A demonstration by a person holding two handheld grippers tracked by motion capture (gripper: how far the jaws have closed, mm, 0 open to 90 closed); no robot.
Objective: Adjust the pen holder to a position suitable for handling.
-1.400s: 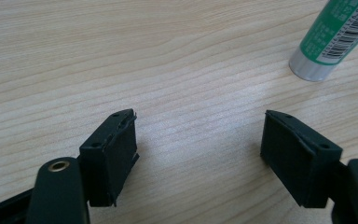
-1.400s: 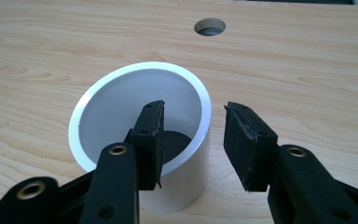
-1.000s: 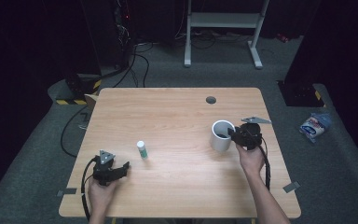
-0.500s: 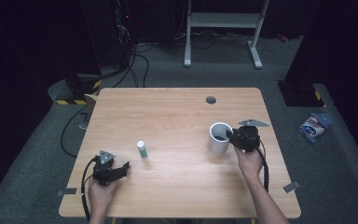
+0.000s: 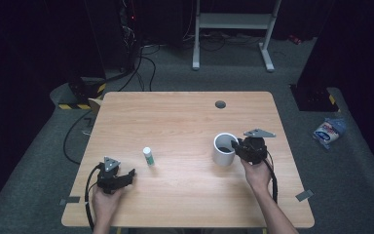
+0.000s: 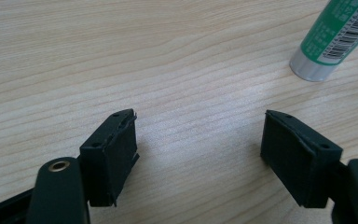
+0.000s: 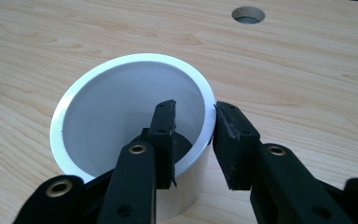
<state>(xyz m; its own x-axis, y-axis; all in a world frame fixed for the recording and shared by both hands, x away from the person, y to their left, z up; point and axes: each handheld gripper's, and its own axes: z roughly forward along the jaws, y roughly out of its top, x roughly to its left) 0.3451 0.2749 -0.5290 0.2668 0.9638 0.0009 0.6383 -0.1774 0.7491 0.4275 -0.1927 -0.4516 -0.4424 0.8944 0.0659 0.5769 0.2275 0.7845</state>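
1. The right claw (image 5: 233, 145) straddles the wall of the white cup (image 5: 222, 151), right of centre in the high view: 1 jaw is inside the cup, the other outside against its rim. In the right gripper view the jaws stand narrow around the wall, so the right claw (image 7: 193, 122) looks clamped on the cup (image 7: 102, 93), or very nearly.
2. The step in hand seems to be gripping the cup by its rim. The next move would call for a firm pinch before lifting, keeping the cup upright so it does not swing on its thin wall.
3. The left claw (image 5: 132, 173) rests low at the lower left of the counter (image 5: 185, 117), jaws wide and holding nothing; in the left gripper view only bare wood lies between them.
4. A green-and-white glue stick (image 5: 148, 156) stands upright just beyond the left claw, well apart from the cup; its base shows at the upper right of the left gripper view (image 6: 328, 42).
5. A round cable hole (image 5: 220, 104) sits at the counter's far edge. Nothing blocks the cup's path.
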